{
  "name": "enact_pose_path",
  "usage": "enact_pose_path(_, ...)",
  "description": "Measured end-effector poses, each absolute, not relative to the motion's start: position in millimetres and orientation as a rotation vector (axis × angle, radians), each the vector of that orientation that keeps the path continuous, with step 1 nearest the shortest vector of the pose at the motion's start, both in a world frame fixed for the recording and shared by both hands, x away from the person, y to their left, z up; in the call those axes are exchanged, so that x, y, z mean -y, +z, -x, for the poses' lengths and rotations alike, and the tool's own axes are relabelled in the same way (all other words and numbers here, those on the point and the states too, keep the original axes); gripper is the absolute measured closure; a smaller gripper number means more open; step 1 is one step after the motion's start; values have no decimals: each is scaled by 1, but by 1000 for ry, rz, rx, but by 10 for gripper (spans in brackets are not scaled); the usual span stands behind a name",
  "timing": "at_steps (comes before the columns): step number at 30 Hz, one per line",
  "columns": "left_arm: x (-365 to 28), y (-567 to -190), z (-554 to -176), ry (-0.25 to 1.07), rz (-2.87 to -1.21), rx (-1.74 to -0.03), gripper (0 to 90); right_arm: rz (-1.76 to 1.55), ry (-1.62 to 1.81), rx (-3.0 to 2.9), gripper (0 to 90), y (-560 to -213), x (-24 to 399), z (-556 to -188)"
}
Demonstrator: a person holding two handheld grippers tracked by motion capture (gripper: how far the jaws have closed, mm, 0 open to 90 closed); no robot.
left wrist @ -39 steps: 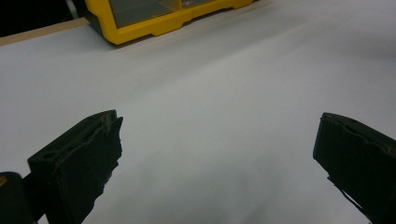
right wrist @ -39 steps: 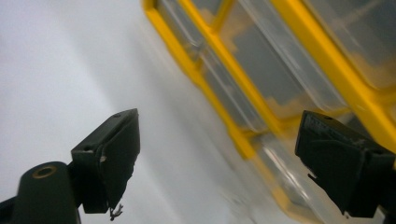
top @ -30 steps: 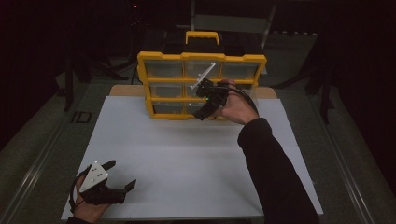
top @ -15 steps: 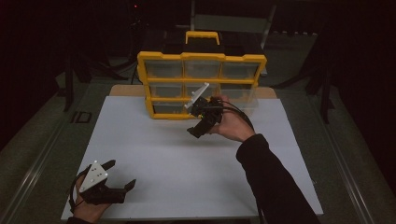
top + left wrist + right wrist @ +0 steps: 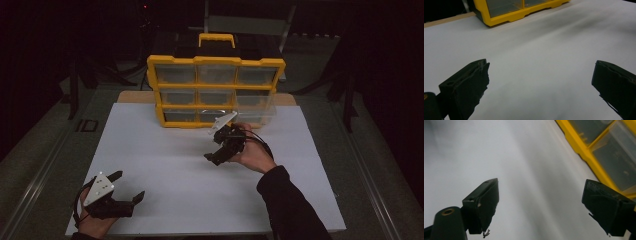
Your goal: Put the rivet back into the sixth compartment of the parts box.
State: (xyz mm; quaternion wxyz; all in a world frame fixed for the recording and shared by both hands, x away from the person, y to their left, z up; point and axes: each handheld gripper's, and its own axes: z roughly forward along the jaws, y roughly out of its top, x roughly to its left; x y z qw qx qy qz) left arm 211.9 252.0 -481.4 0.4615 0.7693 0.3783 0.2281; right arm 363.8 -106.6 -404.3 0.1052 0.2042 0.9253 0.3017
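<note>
Darkness surrounds the scene, with dim stands and a grey floor seen at the far side and along both edges. White sheeting covers the surface (image 5: 165, 165), and a strip of bare wood is seen at its far edge. At the far middle of the surface a yellow organiser case (image 5: 216, 92) is stood upright, its clear-fronted compartments facing the near side and its handle on top; small contents are dimly seen behind the fronts. The right tool (image 5: 223, 146) is held above the sheeting just in front of the case's lower right corner, its jaws spread wide with nothing between them. The left tool (image 5: 125, 187) is rested at the near left corner, well apart from the case, likewise released and empty.
</note>
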Motion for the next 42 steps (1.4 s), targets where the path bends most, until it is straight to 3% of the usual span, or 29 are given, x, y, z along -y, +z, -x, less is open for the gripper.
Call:
enact_pose_path(16,-253,-481,-212,567,-1881,-937,17,-754,1081,-2596,142,-445,156,-321)
enact_pose_path(29,-254,-480,-212,571,-1880,-942,17,-805,1119,-2450,138,-441,194,-293)
enact_pose_path(42,-259,-478,-211,587,-1861,-952,17,-971,1216,-2250,128,-457,266,-256)
